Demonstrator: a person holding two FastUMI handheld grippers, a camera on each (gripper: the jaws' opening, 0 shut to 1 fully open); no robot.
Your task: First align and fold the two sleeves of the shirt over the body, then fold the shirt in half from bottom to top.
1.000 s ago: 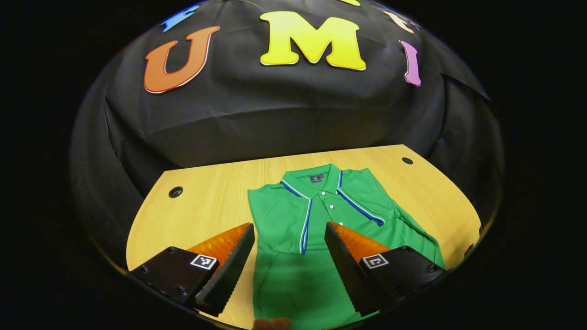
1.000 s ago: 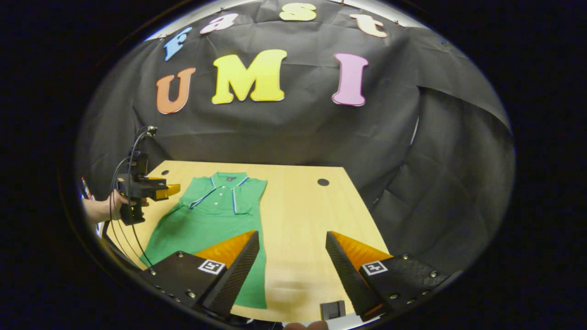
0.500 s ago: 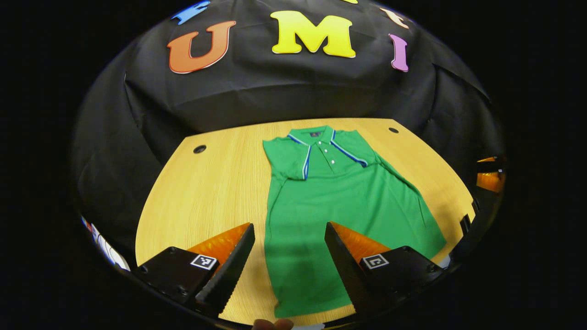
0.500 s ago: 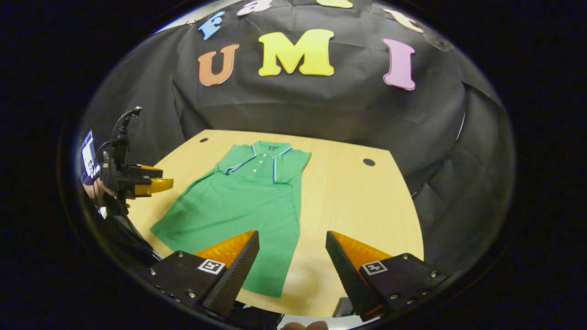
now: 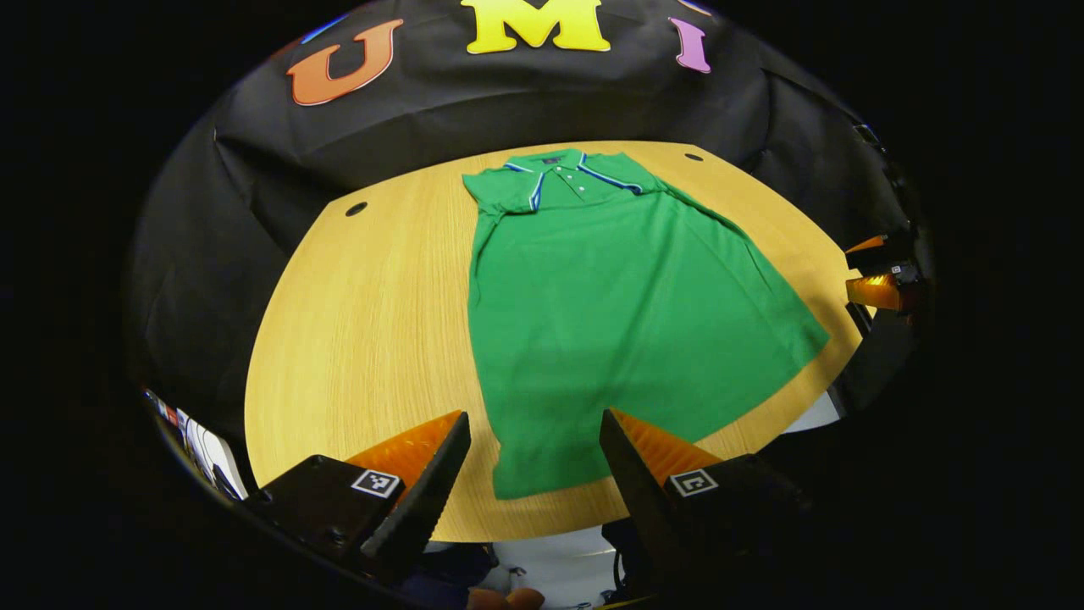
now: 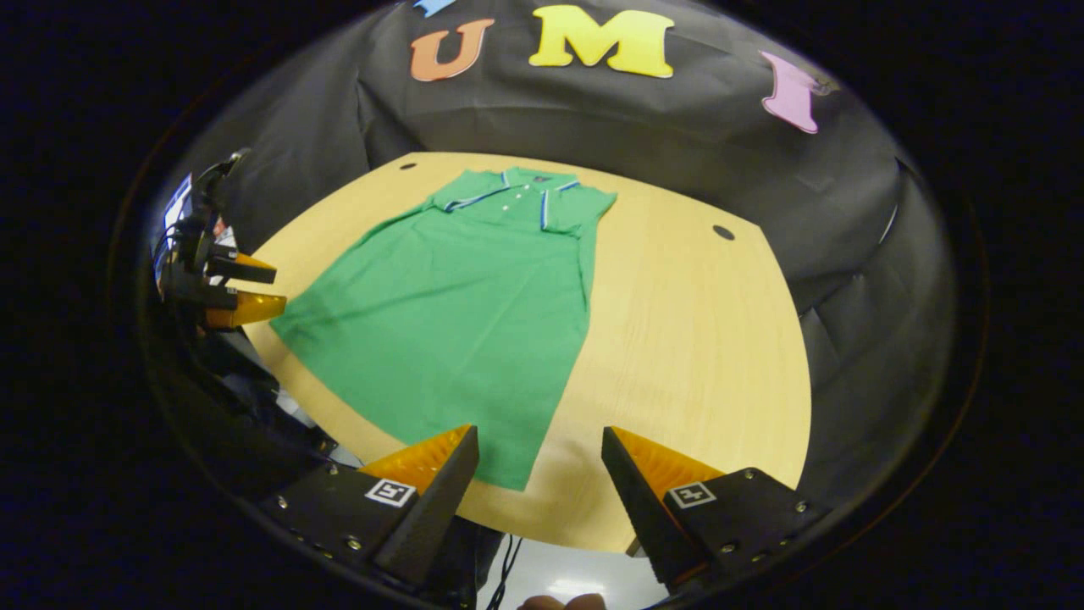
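So in the left gripper view the left claw [image 5: 533,474] has pulled back toward the near edge of the wooden surface [image 5: 373,305] since a second ago, when it hung over the chest; now its jaws sit wide apart, holding nothing, framing the bottom hem corner of the green polo shirt [image 5: 610,296]. The shirt lies flat, collar at the far end, both sleeves already tucked over the body, so my guess is the bottom-to-top fold comes next. The right claw [image 5: 872,271] peeks in at the right edge. In the right gripper view it's the same deal: the right claw [image 6: 540,483] has backed off too, open and empty just above the other hem corner, and far more shirt [image 6: 457,296] shows than earlier. The left claw [image 6: 241,292] hovers off the shirt's left side.
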